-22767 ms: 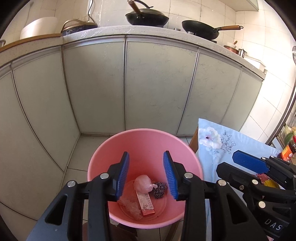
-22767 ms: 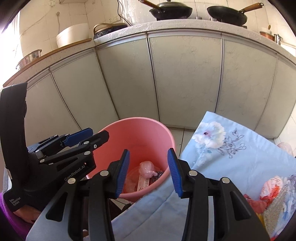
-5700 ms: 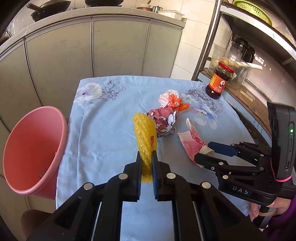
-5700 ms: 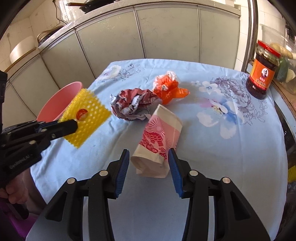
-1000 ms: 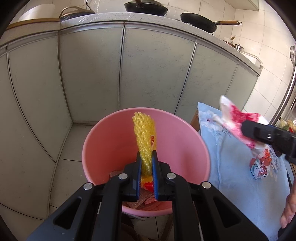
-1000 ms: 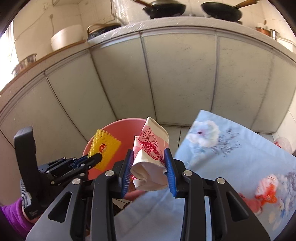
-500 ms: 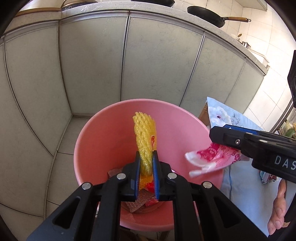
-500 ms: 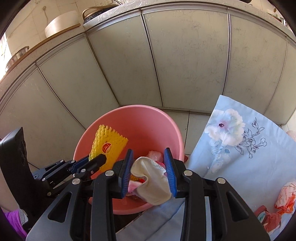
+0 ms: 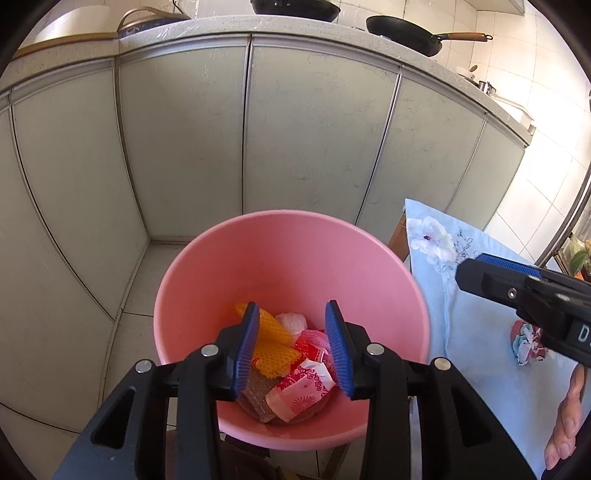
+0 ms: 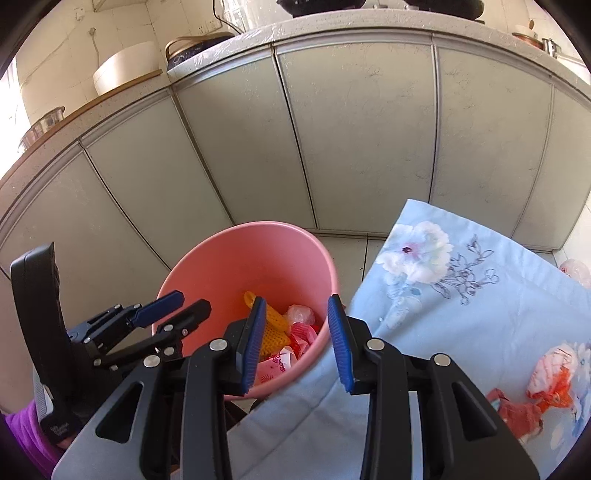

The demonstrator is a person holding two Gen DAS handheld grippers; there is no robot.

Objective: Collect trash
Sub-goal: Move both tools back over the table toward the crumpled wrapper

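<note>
A pink bin (image 9: 295, 236) stands on the floor beside the table; it also shows in the right wrist view (image 10: 221, 266). Inside lie the yellow foam net (image 9: 273, 347), the red-and-white paper wrapper (image 9: 303, 387) and other scraps. My left gripper (image 9: 291, 350) is open and empty above the bin. My right gripper (image 10: 297, 341) is open and empty over the bin's rim and the table corner. Crumpled red and orange wrappers (image 10: 535, 398) lie on the blue floral tablecloth (image 10: 461, 295).
Grey kitchen cabinets (image 9: 295, 129) run behind the bin, with pans (image 9: 406, 29) and bowls on the counter. The tiled floor (image 9: 155, 266) lies to the bin's left. The table sits right of the bin.
Both grippers have opened. The yellow foam net and the red-and-white paper wrapper have dropped into the pink bin.
</note>
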